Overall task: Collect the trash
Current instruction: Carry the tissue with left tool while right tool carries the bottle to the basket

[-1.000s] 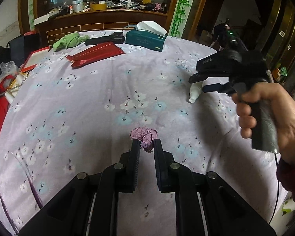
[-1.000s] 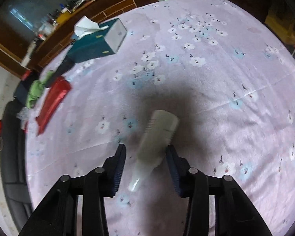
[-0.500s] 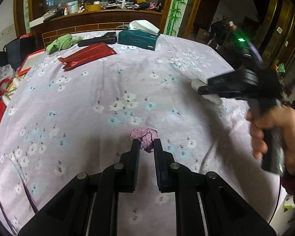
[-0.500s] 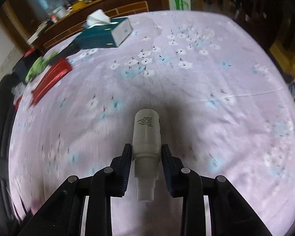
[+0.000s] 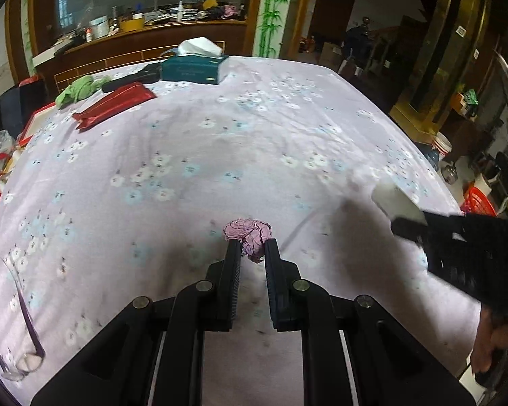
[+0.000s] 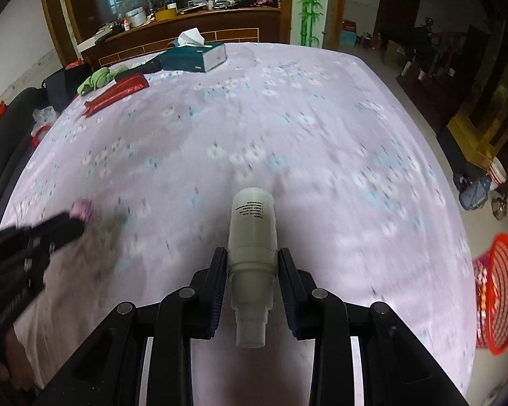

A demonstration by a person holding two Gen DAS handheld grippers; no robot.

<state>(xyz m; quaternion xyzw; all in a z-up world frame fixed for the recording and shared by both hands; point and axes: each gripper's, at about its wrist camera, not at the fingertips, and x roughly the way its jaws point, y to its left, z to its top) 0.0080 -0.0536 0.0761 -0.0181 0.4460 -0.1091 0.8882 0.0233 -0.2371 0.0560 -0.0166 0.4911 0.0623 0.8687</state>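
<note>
lengthwise, the white bottle [image 6: 252, 233] lies clamped in the right claw [image 6: 252, 270], base forward; left claw [image 5: 252, 253] seemingly pinches pink paper [image 5: 249, 233].

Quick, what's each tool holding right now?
Left tool: closed on the crumpled purple paper.
Right tool: closed on the white bottle.

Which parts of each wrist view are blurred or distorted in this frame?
Right wrist view: tablecloth and left gripper streaked by motion blur, the held white bottle sharp. Left wrist view: crumpled purple wad crisp, right gripper smeared. Both show fisheye bulging at the edges.
</note>
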